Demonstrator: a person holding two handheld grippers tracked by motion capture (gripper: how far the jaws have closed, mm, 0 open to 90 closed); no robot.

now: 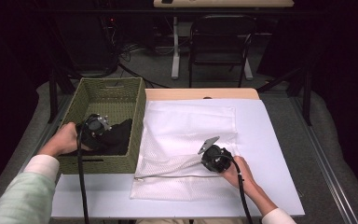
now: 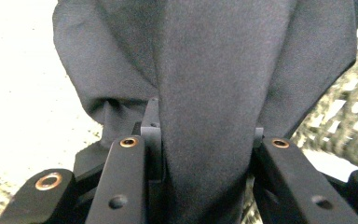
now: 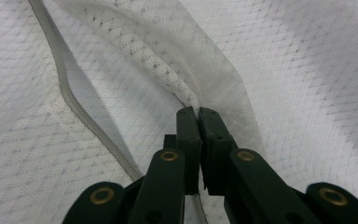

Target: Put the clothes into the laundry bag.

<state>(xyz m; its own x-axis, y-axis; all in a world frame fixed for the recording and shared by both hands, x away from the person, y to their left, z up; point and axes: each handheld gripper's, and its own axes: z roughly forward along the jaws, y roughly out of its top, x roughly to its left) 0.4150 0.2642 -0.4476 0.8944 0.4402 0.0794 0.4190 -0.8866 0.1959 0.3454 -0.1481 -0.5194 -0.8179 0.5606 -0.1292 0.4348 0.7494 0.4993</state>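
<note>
On the left side of the white-covered table (image 1: 270, 140) stands a green woven basket (image 1: 98, 165), and the left claw (image 1: 94, 127) reaches down into it, its hand at the basket's left wall. Seen along that claw's own jaws, a thick fold of black cloth (image 2: 205, 93) runs up between them, filling the gap from one pad to the other, so the left claw is clamped on the cloth; the basket weave shows blurred to either side. From above, the same black cloth lies bunched in the near right part of the basket, against its right wall. Just beside the basket, a white mesh laundry bag (image 1: 186, 126) lies flat on the table, its grey zipper (image 1: 168, 177) running along the near edge. The right claw (image 1: 206, 156) sits over the bag's near right part, jaws pressed together and pinching a raised edge of the mesh (image 3: 186, 95), which lifts the bag's upper layer off the lower one beside the zipper (image 3: 81, 112).
</note>
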